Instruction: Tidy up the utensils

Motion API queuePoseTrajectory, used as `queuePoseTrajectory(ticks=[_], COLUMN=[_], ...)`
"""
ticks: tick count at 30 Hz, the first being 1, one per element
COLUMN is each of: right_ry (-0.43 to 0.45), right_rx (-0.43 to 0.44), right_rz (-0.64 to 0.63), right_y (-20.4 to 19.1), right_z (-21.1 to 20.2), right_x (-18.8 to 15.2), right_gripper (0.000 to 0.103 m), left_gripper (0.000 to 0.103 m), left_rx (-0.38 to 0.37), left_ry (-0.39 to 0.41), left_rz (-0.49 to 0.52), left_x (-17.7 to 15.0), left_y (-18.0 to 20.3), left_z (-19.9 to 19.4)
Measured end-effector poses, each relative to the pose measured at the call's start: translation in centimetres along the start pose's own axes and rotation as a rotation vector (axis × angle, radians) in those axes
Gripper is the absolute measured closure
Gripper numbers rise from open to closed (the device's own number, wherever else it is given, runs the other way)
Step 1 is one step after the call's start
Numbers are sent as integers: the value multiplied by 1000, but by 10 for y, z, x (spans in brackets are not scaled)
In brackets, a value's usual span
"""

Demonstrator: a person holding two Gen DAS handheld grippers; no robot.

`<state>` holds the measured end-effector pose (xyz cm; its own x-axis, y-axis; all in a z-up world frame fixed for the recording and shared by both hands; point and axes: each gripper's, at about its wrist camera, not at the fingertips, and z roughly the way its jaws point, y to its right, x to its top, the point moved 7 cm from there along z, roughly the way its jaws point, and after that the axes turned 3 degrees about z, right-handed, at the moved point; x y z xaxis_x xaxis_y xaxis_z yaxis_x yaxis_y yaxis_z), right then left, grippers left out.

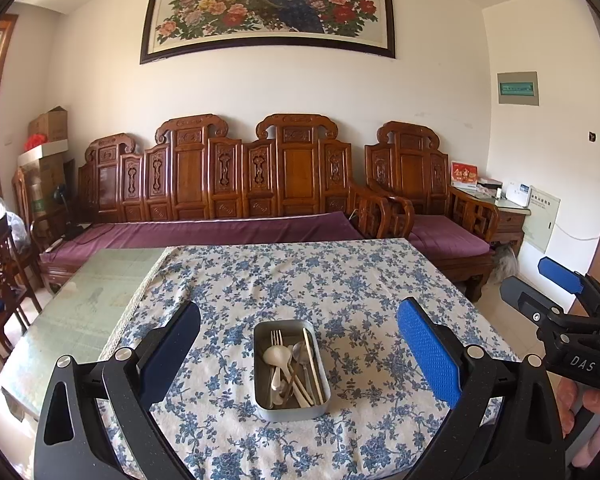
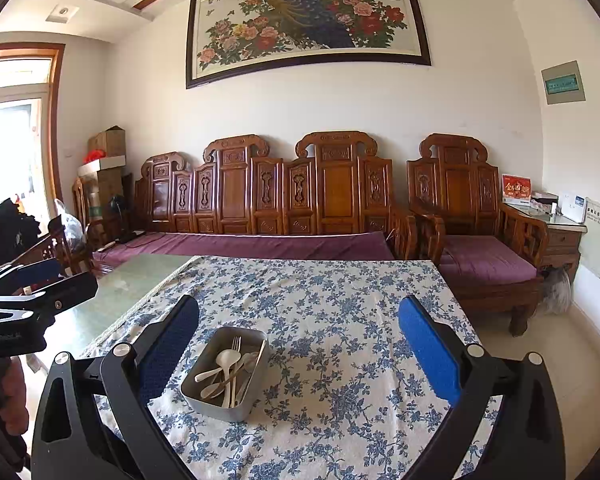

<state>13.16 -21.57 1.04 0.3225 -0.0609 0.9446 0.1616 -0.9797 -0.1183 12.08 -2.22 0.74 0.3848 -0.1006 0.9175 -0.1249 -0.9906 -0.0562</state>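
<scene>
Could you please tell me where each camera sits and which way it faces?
Left wrist: on the left gripper, facing the sofa over the tray; right gripper at right.
Right wrist: on the right gripper, same heading; tray lower left, left gripper at left.
Shared: tray, tablecloth, sofa.

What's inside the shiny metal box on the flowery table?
The metal box holds a jumbled pile: a fork, a white spoon, a metal spoon and pale chopsticks. Their lower ends overlap, so anything underneath the pile is hidden.
</scene>
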Motion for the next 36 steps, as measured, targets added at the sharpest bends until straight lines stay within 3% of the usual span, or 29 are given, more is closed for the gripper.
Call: queuePoseTrajectory(ticks=[36], right_ry=[7], right_rx=[-8], right_rz=[3], right_y=[4], right_z=[-3], right_x=[-1], right_gripper=[3], left_gripper=[8], left_rx=[-11], left_ry=[4], left_rz=[6], left_x=[3], left_y=[0], left_z=[-4])
